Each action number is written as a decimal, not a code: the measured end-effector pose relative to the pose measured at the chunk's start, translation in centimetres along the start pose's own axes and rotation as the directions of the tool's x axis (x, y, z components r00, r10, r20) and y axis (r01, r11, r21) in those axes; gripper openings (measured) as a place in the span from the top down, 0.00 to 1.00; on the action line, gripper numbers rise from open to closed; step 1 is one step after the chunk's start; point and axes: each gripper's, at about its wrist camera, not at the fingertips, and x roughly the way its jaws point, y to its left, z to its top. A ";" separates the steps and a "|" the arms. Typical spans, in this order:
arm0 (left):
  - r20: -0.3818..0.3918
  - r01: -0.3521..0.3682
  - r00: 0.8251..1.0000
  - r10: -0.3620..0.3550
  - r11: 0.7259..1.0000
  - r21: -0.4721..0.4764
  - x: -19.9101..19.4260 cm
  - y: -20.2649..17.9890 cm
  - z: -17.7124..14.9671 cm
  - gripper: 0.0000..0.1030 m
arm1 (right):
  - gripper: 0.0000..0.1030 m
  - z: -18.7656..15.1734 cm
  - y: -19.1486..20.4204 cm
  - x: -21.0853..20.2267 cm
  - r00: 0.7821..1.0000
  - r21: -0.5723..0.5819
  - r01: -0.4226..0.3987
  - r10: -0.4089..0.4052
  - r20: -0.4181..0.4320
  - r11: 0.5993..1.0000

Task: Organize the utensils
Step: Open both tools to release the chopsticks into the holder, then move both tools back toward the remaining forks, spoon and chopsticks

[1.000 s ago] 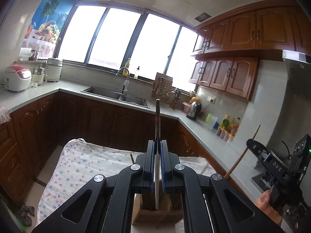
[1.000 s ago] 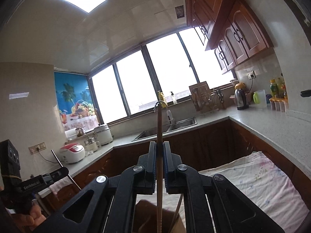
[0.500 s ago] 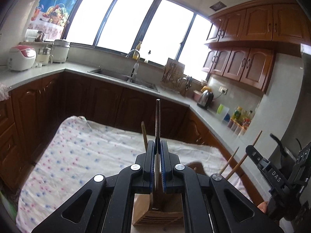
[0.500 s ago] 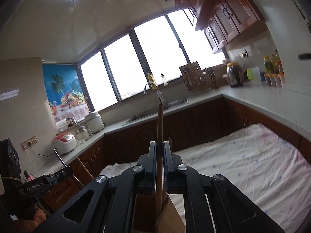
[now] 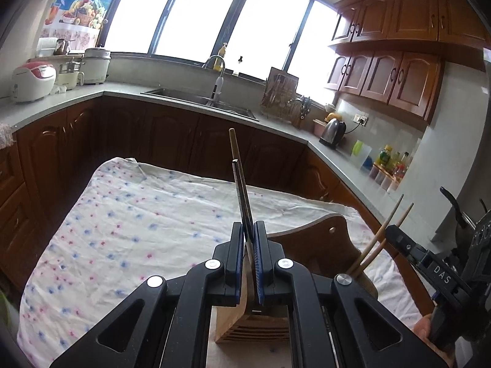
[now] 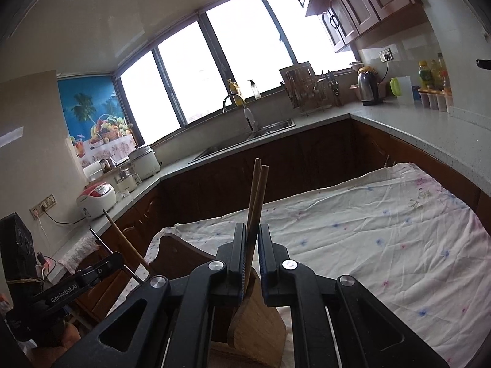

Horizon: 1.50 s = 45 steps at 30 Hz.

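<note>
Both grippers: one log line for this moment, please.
left gripper: shut on dark utensil | right gripper: shut on chopsticks | both over wooden holder

The bench carries a white cloth with small blue and pink flowers (image 5: 138,220), wrinkled, which covers its whole top and hangs over the far edge. On this cloth, at the near side, stands 1 light wooden utensil block with slots (image 5: 251,325). Just behind it lies a dark brown wooden board with a small hole (image 5: 331,239).
</note>
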 end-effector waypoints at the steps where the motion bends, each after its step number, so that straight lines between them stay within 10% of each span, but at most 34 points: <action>1: -0.001 0.000 1.000 0.000 1.000 0.001 -0.1 0.0 0.0 0.95 | 0.93 0.0 0.0 0.0 1.000 -0.001 0.001 -0.001 -0.001 1.000; 9: -0.012 -0.013 1.000 0.013 1.000 0.025 -0.3 -0.4 0.0 0.94 | 0.86 0.3 0.0 0.0 0.999 0.015 -0.025 0.025 -0.020 1.000; 13: 0.002 -0.043 0.999 0.043 0.998 0.039 -1.2 -0.5 0.1 0.66 | 0.48 0.7 -0.1 -1.1 0.999 0.032 -0.046 0.046 0.010 0.998; 20: 0.008 -0.056 0.998 0.055 0.998 0.022 -3.1 -0.2 -0.6 0.52 | 0.18 0.7 -0.9 -2.6 0.998 0.071 -0.062 0.061 0.020 0.996; 23: 0.010 -0.108 0.994 0.108 0.994 0.034 -4.3 -0.6 -1.1 0.20 | 0.03 0.5 -1.2 -3.7 0.997 0.081 -0.074 0.072 0.036 0.994; 45: -0.080 -0.087 0.993 0.090 0.996 0.034 -14.9 -2.1 -7.4 0.11 | 0.03 -5.9 -4.4 -16.0 0.998 0.107 0.027 -0.022 -0.054 0.994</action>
